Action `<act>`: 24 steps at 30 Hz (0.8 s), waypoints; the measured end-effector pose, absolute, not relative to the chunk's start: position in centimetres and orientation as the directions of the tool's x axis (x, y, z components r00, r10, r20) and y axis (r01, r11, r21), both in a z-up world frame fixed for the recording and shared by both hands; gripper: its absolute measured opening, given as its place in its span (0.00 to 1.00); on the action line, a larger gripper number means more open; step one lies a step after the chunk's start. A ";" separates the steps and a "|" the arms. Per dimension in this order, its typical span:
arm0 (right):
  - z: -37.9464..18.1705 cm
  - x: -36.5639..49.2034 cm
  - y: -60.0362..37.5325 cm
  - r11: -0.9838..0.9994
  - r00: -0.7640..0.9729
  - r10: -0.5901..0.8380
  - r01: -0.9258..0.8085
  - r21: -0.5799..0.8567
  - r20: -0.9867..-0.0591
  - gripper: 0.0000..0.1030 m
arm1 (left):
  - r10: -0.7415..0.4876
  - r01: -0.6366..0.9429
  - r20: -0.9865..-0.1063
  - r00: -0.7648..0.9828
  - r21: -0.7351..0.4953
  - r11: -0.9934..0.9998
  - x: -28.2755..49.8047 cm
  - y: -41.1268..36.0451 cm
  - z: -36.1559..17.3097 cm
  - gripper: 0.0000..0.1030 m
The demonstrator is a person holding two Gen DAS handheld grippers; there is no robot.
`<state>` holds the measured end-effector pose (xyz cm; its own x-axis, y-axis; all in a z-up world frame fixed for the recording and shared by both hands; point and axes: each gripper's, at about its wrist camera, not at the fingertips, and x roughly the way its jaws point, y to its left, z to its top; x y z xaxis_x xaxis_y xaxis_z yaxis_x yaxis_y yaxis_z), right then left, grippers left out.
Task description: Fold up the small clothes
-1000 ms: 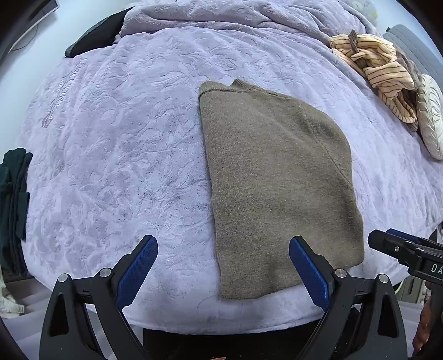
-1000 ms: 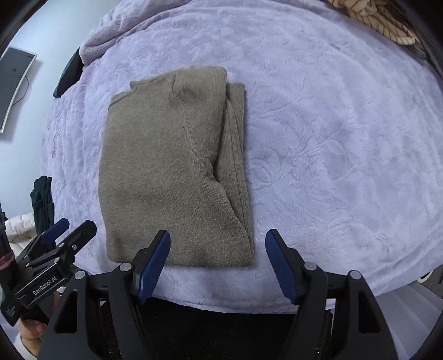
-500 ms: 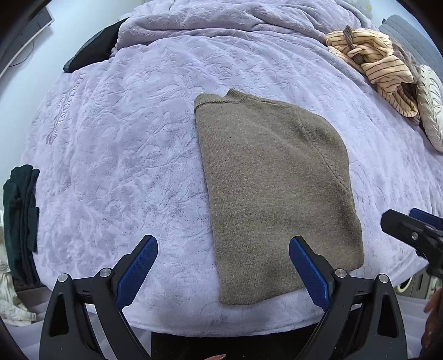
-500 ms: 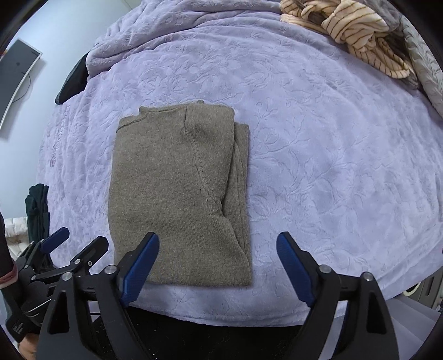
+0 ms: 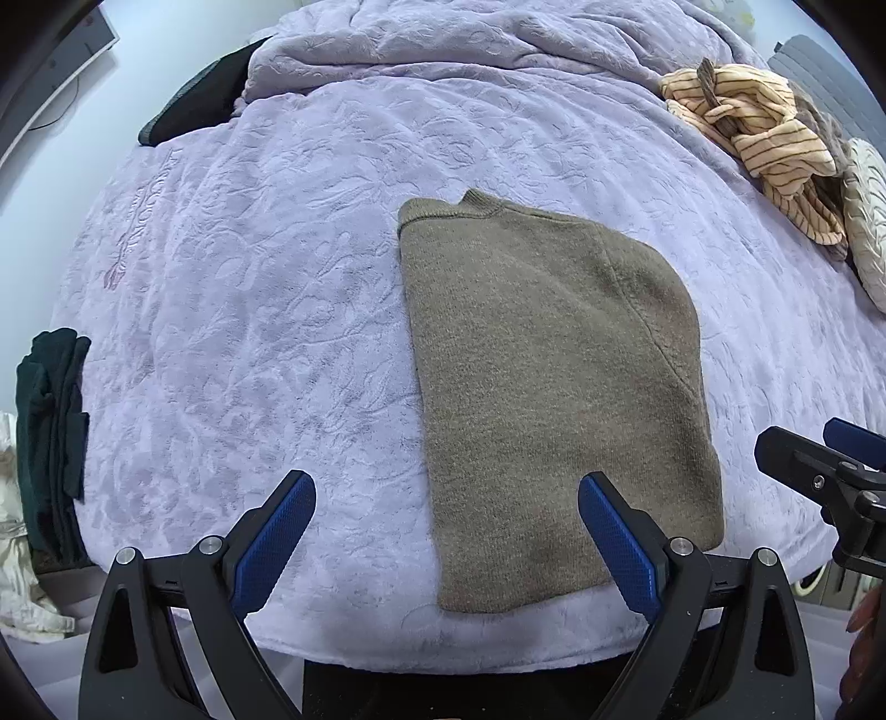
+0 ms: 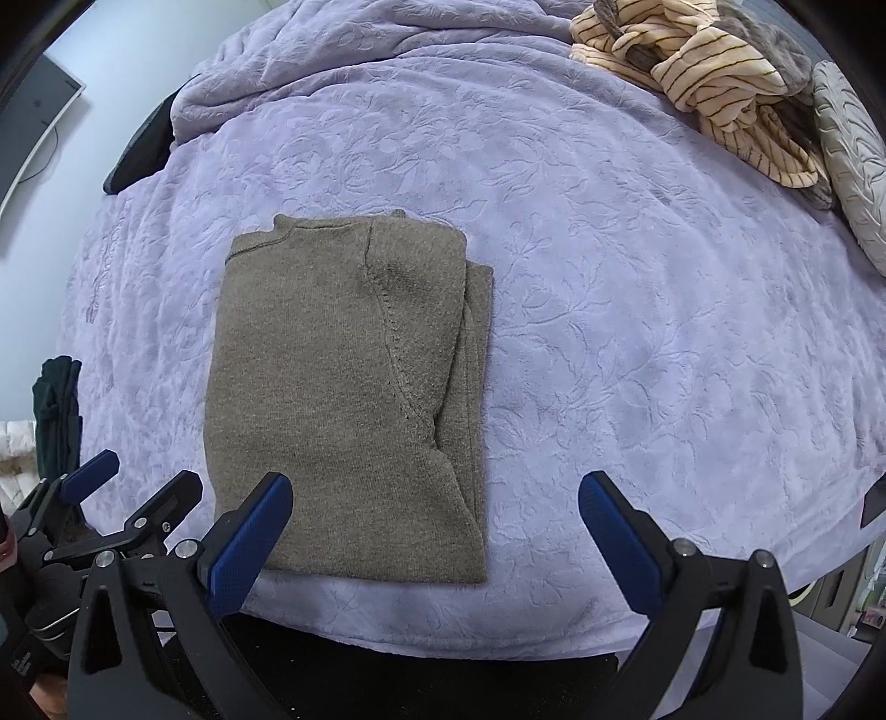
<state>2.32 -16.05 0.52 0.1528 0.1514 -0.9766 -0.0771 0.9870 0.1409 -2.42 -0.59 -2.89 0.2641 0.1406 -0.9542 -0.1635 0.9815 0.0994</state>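
An olive-brown knit sweater (image 5: 548, 382) (image 6: 343, 399) lies folded lengthwise on the lilac bedspread (image 5: 249, 288) (image 6: 637, 332), its hem at the near edge of the bed. My left gripper (image 5: 446, 531) hangs above the hem's left corner, open, with only bedspread and sweater edge seen between its blue pads. My right gripper (image 6: 434, 526) hovers over the hem's right corner, open wide and holding nothing. Each gripper shows at the side of the other's view: the right gripper (image 5: 825, 471), the left gripper (image 6: 111, 498).
A crumpled yellow striped garment (image 5: 758, 133) (image 6: 714, 83) and a pale quilted cushion (image 5: 866, 221) lie at the far right of the bed. Dark green folded clothes (image 5: 50, 443) sit off the left edge. The duvet bunches at the back (image 5: 470, 50).
The right gripper's jaws have spread wider and it has lifted slightly, so the sweater looks smaller and farther in its view. The left gripper has barely shifted.
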 end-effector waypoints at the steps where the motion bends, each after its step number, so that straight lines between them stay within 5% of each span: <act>1: 0.5 2.3 -16.0 0.988 0.153 0.147 -0.075 0.137 -0.977 1.00 | 0.145 -0.165 -0.953 0.265 0.104 0.981 -2.4 -0.6 -2.8 0.93; 24: 0.8 2.4 -15.9 0.992 0.150 0.111 -0.071 0.101 -0.982 1.00 | 0.168 -0.178 -0.944 0.283 0.120 0.977 -1.8 -0.5 -1.9 0.93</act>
